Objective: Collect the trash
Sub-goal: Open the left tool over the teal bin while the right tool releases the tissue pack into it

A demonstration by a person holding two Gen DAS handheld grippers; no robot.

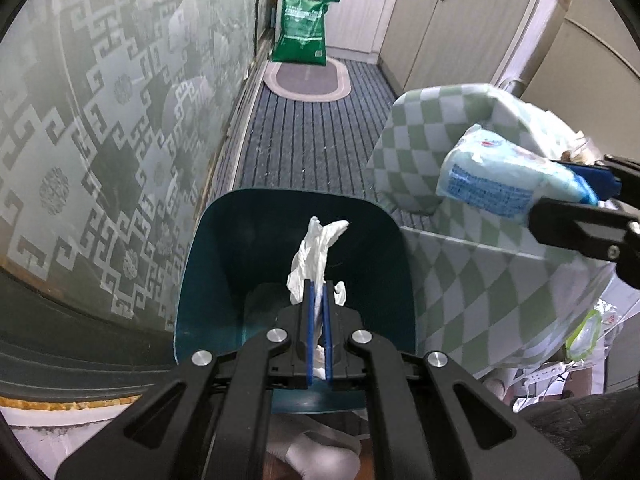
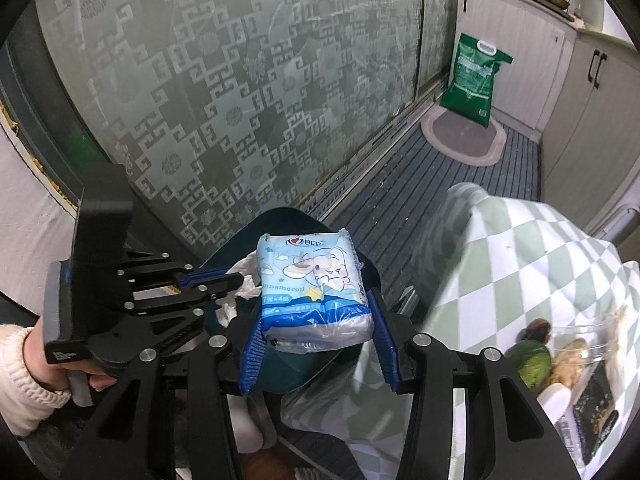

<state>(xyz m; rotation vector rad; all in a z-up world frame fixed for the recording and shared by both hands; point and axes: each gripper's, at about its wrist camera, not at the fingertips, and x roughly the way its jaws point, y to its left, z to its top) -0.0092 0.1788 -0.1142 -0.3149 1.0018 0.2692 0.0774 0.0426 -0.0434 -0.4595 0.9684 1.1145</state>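
A dark teal trash bin [image 1: 224, 272] stands on the floor, directly below my left gripper [image 1: 319, 288]. That gripper is shut on a crumpled white tissue [image 1: 316, 248], which sticks up above the bin's opening. My right gripper [image 2: 316, 340] is shut on a light blue tissue pack [image 2: 312, 284] printed with a cartoon, held over the bin [image 2: 288, 368]. In the left wrist view the same pack [image 1: 492, 180] hangs at the right, clamped in the right gripper [image 1: 580, 194]. In the right wrist view the left gripper [image 2: 236, 280] shows at the left with the tissue [image 2: 244, 284].
A table with a green-and-white checked cloth [image 1: 452, 264] stands right of the bin, carrying a clear container [image 2: 580, 344] with food. A frosted patterned glass door [image 1: 100, 120] runs along the left. A green sack [image 1: 304, 26], an oval mat [image 1: 308, 78] and cabinets [image 1: 444, 20] lie further off.
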